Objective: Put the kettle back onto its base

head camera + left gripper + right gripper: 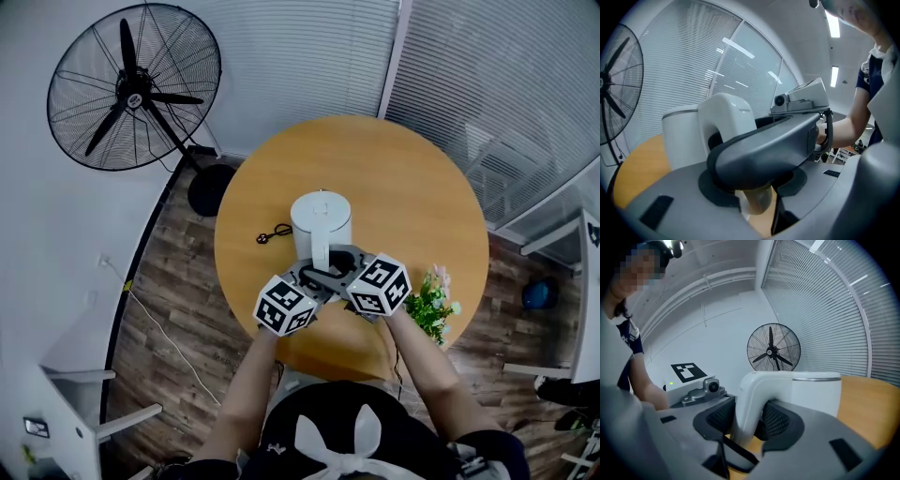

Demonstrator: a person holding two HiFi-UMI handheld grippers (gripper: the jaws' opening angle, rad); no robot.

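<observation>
One white kettle (321, 220), upright on the round wooden table (412, 178), directly ahead of both grippers, with its handle (749, 399) turned toward them. The base cannot be made out; it may sit hidden under the body.

Right gripper (751, 420): jaws pressed on either side of the handle, ribbed pads against it. This hold looks suited to lifting or steadying the kettle upright.

Left gripper (757, 187): jaws spread, pinching nothing. One jaw of the right gripper lies across its gap, with the handle just beyond, so it appears placed as support.

One short black cord (275, 232) on the table, left of the left gripper's tips.

One standing fan (136, 89), far beyond and to the left.

One small plant (433, 305) beside the right gripper.

Writing: none legible on the kettle; only black-and-white square markers on the gripper cubes (284, 307).
</observation>
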